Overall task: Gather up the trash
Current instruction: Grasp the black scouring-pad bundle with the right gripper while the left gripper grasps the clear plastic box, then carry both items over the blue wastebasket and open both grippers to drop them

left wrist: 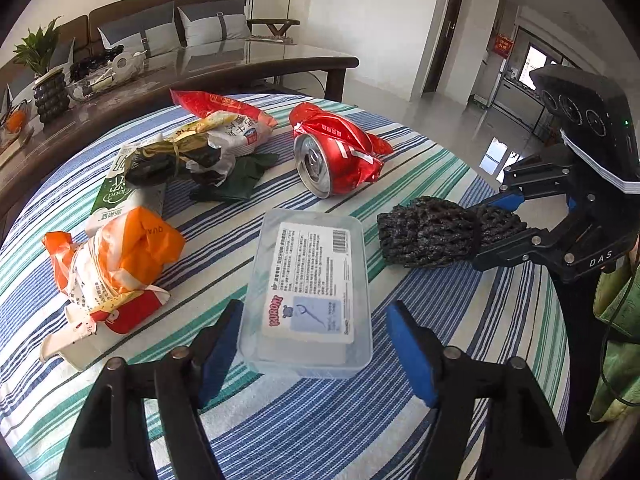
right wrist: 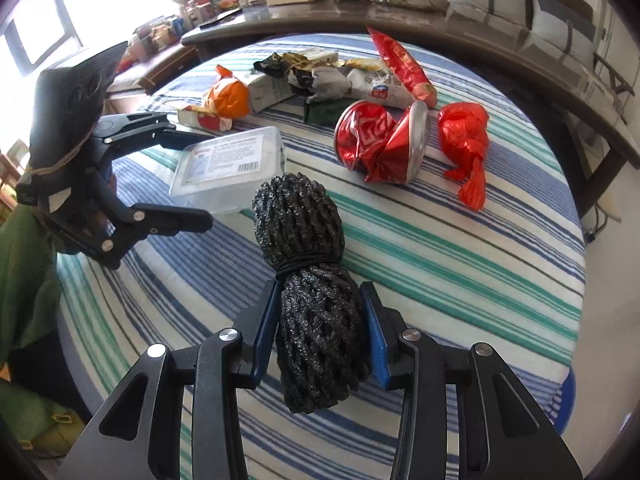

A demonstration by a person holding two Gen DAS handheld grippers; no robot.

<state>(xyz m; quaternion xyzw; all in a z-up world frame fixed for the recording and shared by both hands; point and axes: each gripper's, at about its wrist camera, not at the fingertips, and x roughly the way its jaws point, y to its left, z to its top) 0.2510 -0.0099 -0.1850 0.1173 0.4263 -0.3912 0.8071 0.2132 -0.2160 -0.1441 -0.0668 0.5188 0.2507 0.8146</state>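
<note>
While the right gripper [right wrist: 318, 332] clamps the lower half of a black foam net bundle [right wrist: 304, 248], its blue pads pressing into the mesh on both sides, the left gripper [left wrist: 314, 344] straddles the near end of a clear plastic box [left wrist: 308, 292] with a printed label. Its left pad lies right against the box's wall; its right pad stands just clear of the other side, so the box is between the jaws but not squeezed.

Everything sits on a striped tablecloth [left wrist: 420, 320], and the clear plastic box makes a handy landmark. Just right of it lies the foam net bundle, tied round the middle with a thin band. Beyond the box rests a crushed red can [left wrist: 332, 160], with a knotted red plastic bag [right wrist: 466, 140] past that. To the box's left lies an orange-and-white wrapper wad [left wrist: 112, 268], touching a green-and-white carton [left wrist: 120, 188]. Further back from the box, a heap of crumpled snack packets [left wrist: 208, 140] lies near the cloth's far edge.
</note>
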